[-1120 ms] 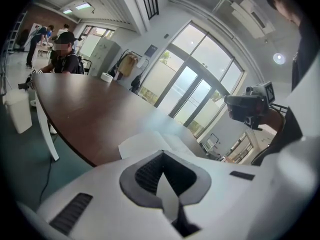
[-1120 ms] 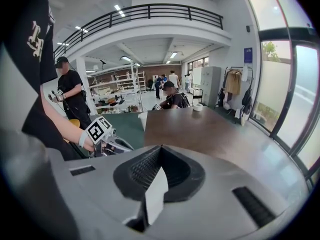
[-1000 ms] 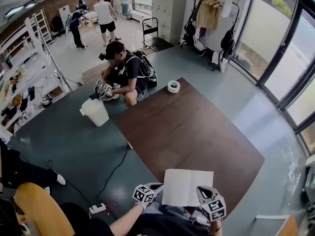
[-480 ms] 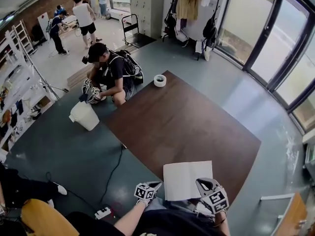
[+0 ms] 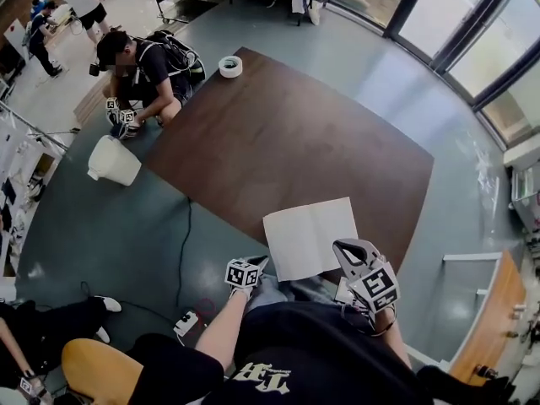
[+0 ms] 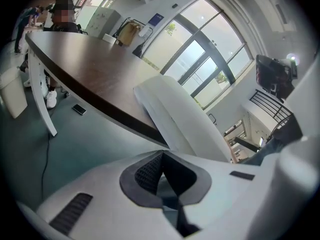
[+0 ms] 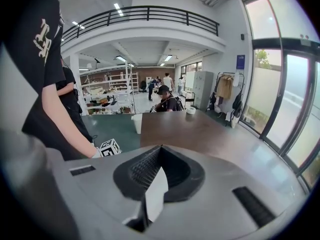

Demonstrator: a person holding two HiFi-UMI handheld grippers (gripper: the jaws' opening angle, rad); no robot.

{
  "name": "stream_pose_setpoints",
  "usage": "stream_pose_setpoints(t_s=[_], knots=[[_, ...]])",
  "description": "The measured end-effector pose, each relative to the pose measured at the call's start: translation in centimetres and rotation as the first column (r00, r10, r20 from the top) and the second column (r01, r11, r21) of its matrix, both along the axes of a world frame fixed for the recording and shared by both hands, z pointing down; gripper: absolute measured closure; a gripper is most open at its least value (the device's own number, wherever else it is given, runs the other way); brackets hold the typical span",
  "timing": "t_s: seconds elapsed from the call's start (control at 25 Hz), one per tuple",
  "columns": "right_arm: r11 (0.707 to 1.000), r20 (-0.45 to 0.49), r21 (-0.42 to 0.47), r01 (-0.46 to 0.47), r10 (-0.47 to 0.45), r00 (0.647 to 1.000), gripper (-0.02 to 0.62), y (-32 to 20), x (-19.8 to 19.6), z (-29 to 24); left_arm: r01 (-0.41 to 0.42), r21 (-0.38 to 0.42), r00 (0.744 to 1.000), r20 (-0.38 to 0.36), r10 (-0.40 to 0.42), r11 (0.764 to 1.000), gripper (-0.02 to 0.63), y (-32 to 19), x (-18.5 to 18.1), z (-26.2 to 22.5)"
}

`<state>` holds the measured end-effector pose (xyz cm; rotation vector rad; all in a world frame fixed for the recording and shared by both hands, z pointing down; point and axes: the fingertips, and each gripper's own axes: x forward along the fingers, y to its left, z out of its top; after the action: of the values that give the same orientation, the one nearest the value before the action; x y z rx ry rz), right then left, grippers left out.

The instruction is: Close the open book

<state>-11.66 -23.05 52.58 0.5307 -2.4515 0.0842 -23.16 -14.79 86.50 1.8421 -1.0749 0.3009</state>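
Well, the open book (image 5: 310,236) lies flat on the near edge of the dark brown counter (image 5: 287,142), white pages up, with its near side hanging a little past the rim toward the person who works the tools. The right hand-held gripper (image 5: 346,250) sits at the book's near right corner. Its own view shows the jaws closed on a thin white page (image 7: 156,191), which stands on edge between the dark ribbed pads.

The left hand-held gripper (image 5: 258,265) hangs just off the book's near left corner, below the counter's edge and apart from the paper. Its jaws are drawn together with nothing between them, and from its view the book rises just beyond them over the rim.

Farther off, a roll of tape (image 5: 229,66) rests at the counter's far corner. Beside that corner a crouching person (image 5: 143,66) is bent over something on the floor, a white bucket (image 5: 114,160) close by. A black cable (image 5: 184,243) runs across the grey-green floor to a power strip (image 5: 187,323) near the holder's feet.
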Motion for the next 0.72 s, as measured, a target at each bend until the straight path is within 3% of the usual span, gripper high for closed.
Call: stream_pose_setpoints(t_s=[0.48, 0.72], knots=[[0.997, -0.058, -0.054, -0.056, 0.053, 0.997, 0.606, 0.5, 4.6, 0.7, -0.070, -0.069, 0.997, -0.019, 0.069, 0.995, 0.603, 0.4, 3.3, 0.7], [0.996, -0.034, -0.050, -0.067, 0.065, 0.997, 0.606, 0.3, 4.8, 0.8, -0.033, -0.013, 0.998, -0.056, 0.033, 0.999, 0.604, 0.5, 2.9, -1.6]])
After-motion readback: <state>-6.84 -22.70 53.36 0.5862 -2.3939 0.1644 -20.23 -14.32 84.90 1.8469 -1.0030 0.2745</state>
